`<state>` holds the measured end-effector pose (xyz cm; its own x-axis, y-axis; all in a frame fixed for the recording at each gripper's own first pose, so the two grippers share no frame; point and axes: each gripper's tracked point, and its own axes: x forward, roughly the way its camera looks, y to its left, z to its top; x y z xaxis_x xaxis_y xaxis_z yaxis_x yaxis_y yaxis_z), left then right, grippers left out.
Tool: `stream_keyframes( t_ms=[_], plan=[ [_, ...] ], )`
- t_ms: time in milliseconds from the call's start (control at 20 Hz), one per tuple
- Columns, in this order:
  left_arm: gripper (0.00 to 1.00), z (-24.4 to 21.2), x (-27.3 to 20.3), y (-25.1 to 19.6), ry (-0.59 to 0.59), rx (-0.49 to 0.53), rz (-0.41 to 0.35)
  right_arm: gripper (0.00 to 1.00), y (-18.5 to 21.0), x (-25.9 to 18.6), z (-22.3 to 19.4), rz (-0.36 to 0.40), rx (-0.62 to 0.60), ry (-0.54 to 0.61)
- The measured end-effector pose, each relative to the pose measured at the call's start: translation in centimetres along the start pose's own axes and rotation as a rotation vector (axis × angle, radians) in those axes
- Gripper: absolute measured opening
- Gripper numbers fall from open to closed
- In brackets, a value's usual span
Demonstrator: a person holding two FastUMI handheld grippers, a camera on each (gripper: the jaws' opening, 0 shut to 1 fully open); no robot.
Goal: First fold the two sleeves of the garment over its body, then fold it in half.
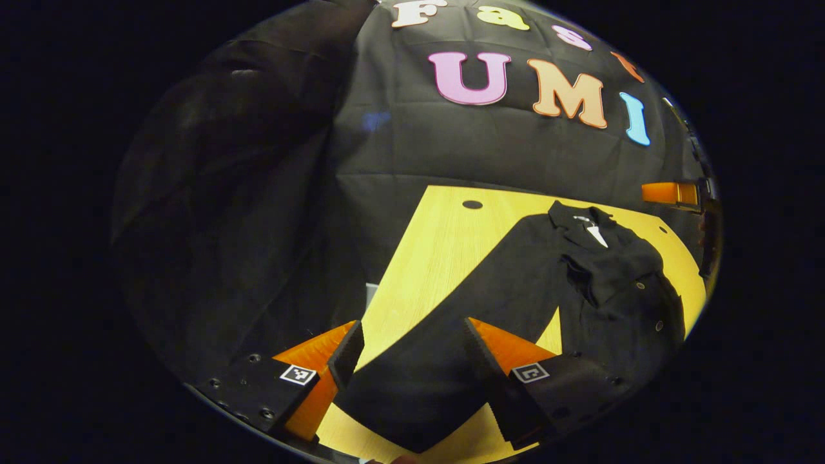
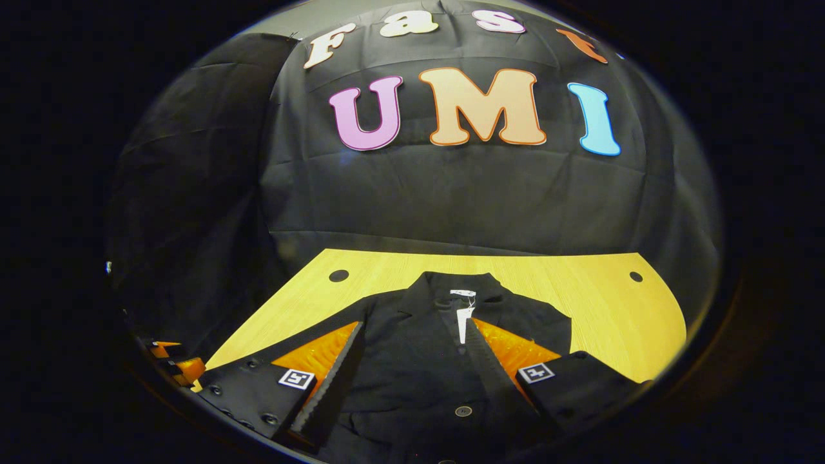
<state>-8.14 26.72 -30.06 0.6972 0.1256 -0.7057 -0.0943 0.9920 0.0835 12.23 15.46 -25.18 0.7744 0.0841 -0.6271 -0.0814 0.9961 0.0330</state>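
A black buttoned garment (image 1: 619, 309) lies flat on the yellow wooden table (image 1: 438, 245), collar toward the booth wall. One sleeve (image 1: 606, 277) is folded over the chest. The other sleeve (image 1: 412, 380) stretches out across the table and runs between the fingers of my left gripper (image 1: 411, 325), which is open just above its cuff end. In the right gripper view the garment (image 2: 419, 367) fills the gap between the fingers, with its collar and white label (image 2: 463, 319) straight ahead. My right gripper (image 2: 414, 323) is open over the garment's front.
The table (image 2: 580, 296) has small round holes near its far corners (image 2: 338, 276) (image 2: 636, 276). Black cloth walls close it in behind and on the left. The other gripper (image 1: 670, 192) shows at the right edge; the left one (image 2: 177, 367) sits low left.
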Motion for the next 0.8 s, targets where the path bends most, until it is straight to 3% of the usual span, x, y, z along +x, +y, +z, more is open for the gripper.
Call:
stream_keyframes(
  t_ms=[400,800],
  plan=[
    [0.95,-5.6,2.1,-0.9,0.147,-0.044,-0.013,0.98,-1.5,-0.8,-0.3,-0.029,0.006,0.009],
    [0.95,-8.1,2.1,-1.0,0.19,-0.044,-0.001,0.98,-2.9,-2.6,-0.5,-0.05,-0.013,-0.002]
  ],
)
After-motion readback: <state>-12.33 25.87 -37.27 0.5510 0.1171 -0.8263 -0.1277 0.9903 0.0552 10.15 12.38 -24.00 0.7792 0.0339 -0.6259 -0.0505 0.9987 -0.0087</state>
